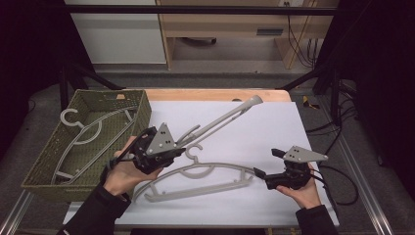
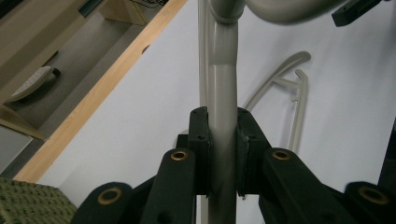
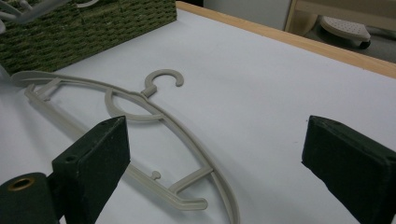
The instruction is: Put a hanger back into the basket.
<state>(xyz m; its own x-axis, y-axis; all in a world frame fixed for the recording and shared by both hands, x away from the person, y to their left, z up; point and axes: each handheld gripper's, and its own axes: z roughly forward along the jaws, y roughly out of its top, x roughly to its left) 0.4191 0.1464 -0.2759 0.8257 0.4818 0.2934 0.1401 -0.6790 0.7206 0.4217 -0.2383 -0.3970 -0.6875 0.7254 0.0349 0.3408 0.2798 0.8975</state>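
1. Three pale grey plastic clothes hangers are in view: one held, one on the table, one in the basket.
2. The left gripper (image 1: 172, 152) pinches the held hanger (image 1: 222, 119); in the left gripper view its two black jaws press on the hanger's bar from both sides. This hanger slants up from the gripper toward 1 o'clock, above the white table sheet (image 1: 254, 122).
3. The second hanger (image 1: 195, 181) lies flat on the sheet, between the two grippers, its hook pointing to 12 o'clock.
4. The third hanger (image 1: 85, 134) rests inside the one olive-green woven basket (image 1: 41, 169), at 9 o'clock from the left gripper.
5. The right gripper (image 1: 266, 169) is spread wide, pinching nothing, hovering just beside the flat hanger's 3 o'clock end; its jaws point to 9 o'clock.
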